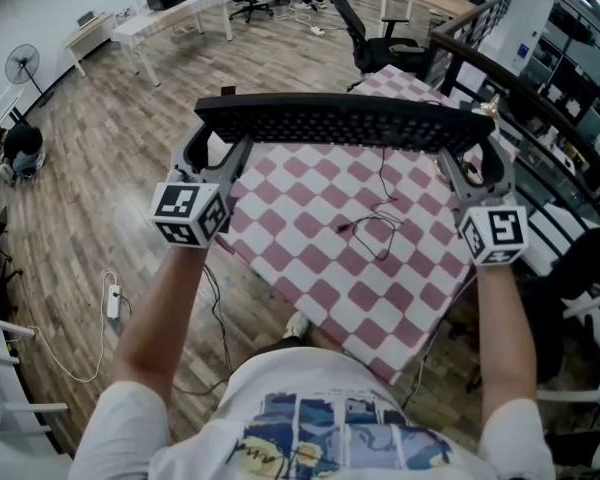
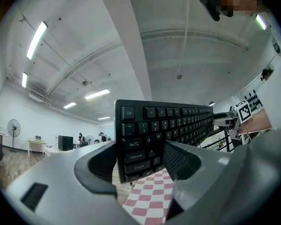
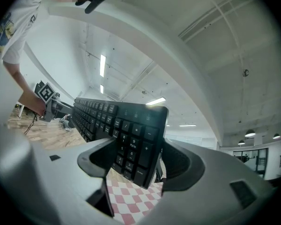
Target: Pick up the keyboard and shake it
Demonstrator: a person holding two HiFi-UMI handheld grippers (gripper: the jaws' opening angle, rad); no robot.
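Quick status: pickup part is done imo. The keyboard (image 1: 345, 123) is up in the air at my 12, fully clear of the checkered table (image 1: 310, 278) underneath. Its cable (image 1: 378, 223) trails down onto the cloth. The shake is what's left, and I can't tell from a still whether it has started.

Grip: my left gripper (image 2: 140, 158) is clamped on the Esc/Tab end and my right gripper (image 3: 136, 161) on the numpad end. Both sets of jaws stand pretty wide bc the board sits between them front-to-back, w/ the pads pressing on it.

Orientation: the long axis runs straight 9 to 3, Esc end at 9 and numpad at 3. It's tipped up on its long edge, key side facing back at me (6), function row on top.
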